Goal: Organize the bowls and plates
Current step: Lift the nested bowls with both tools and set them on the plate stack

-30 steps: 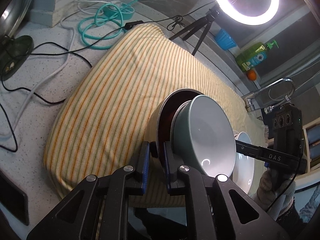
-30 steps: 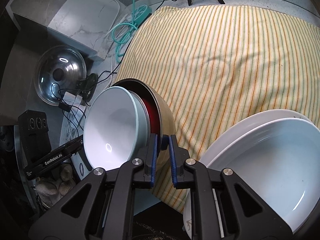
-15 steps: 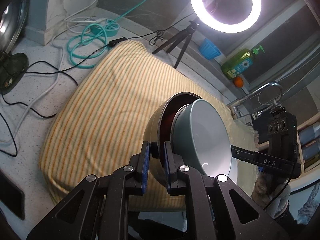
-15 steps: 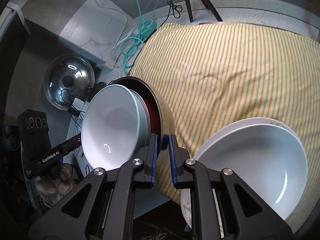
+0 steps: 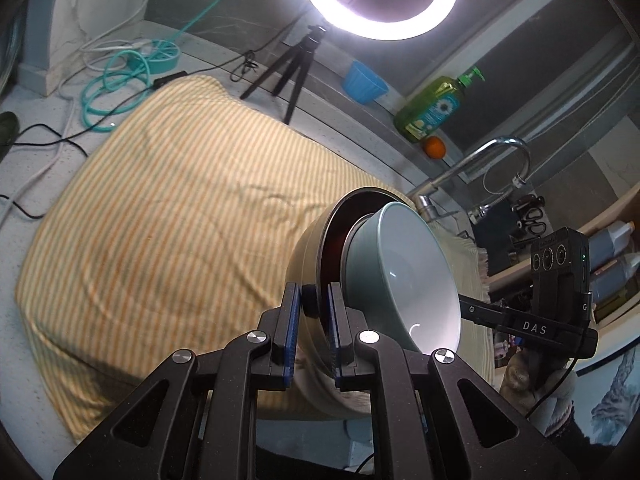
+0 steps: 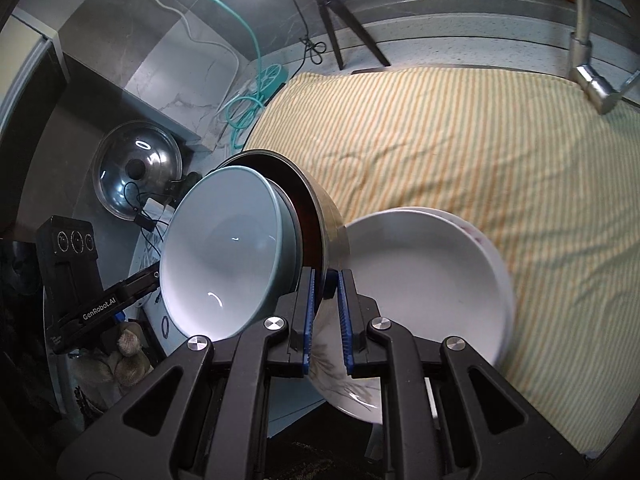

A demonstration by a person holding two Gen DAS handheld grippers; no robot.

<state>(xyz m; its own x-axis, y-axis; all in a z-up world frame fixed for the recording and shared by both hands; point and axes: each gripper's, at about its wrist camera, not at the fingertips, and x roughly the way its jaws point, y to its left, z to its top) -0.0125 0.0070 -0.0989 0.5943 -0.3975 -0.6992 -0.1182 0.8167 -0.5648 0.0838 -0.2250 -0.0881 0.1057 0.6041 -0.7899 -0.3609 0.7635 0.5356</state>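
Note:
A stack of two nested bowls hangs tilted on its side above the striped cloth [image 5: 180, 208]. The outer beige bowl [image 5: 308, 248] has a dark red inside, and a teal bowl [image 5: 400, 272] sits in it. My left gripper [image 5: 312, 300] is shut on the beige bowl's rim. My right gripper [image 6: 326, 284] is shut on the opposite side of the same beige bowl [image 6: 328, 216], with the teal bowl [image 6: 224, 248] facing left. In the left wrist view the right gripper's body [image 5: 536, 328] shows past the teal bowl, its fingertips hidden. White plates [image 6: 424, 280] lie stacked on the cloth's near edge.
A ring light on a tripod [image 5: 296, 64], a blue cup [image 5: 364, 82], a green soap bottle [image 5: 432, 110] and an orange [image 5: 435, 147] line the back ledge. A faucet [image 5: 472, 164] rises at the right. A pot lid [image 6: 136, 170] and cables [image 5: 120, 80] lie left of the cloth.
Both grippers have risen and drawn back with the bowl stack still clamped between them. The cloth and the white plates now look farther away and smaller.

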